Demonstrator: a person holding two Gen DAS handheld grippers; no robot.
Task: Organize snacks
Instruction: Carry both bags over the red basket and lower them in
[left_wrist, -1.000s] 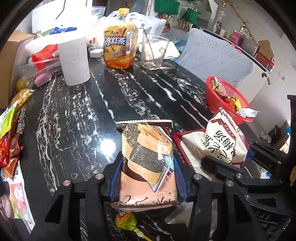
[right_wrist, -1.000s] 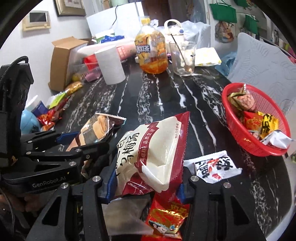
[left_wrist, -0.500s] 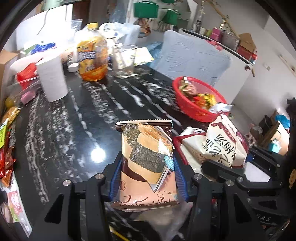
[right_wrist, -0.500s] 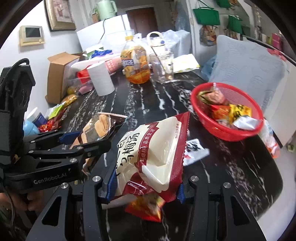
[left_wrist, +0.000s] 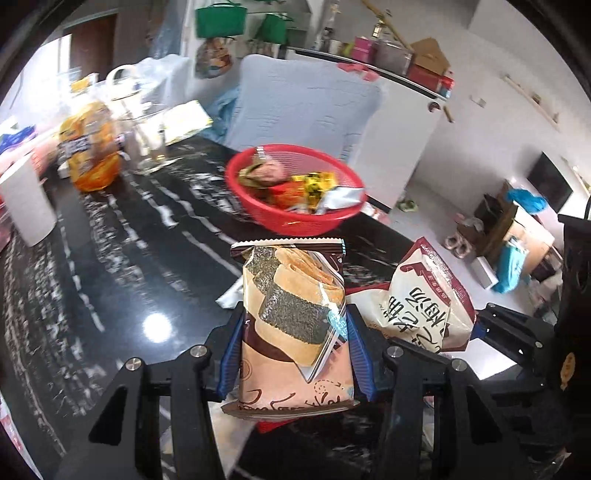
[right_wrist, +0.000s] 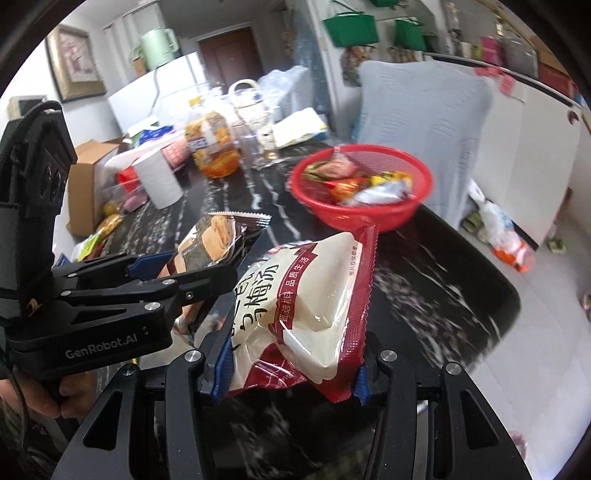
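Note:
My left gripper (left_wrist: 295, 350) is shut on a brown seaweed-cracker snack bag (left_wrist: 291, 325) and holds it above the black marble table (left_wrist: 110, 266). My right gripper (right_wrist: 291, 365) is shut on a white-and-red snack bag (right_wrist: 306, 306), also held above the table. The two grippers are side by side; the left one with its bag (right_wrist: 218, 243) shows at the left in the right wrist view, and the white-and-red bag (left_wrist: 424, 302) shows at the right in the left wrist view. A red basket (left_wrist: 295, 188) (right_wrist: 362, 184) with several snacks stands ahead, near the table's far edge.
An orange drink bottle (left_wrist: 88, 155), a glass (left_wrist: 147, 144) and a white paper roll (left_wrist: 26, 199) stand at the back left. A cardboard box (right_wrist: 88, 181) and loose snacks (right_wrist: 99, 232) lie along the left side. A blue-grey chair (left_wrist: 303, 107) stands behind the basket.
Both grippers have risen and swung right with their bags, and the red basket now sits nearer the middle of both views. The loose packets under the grippers have dropped out of sight.

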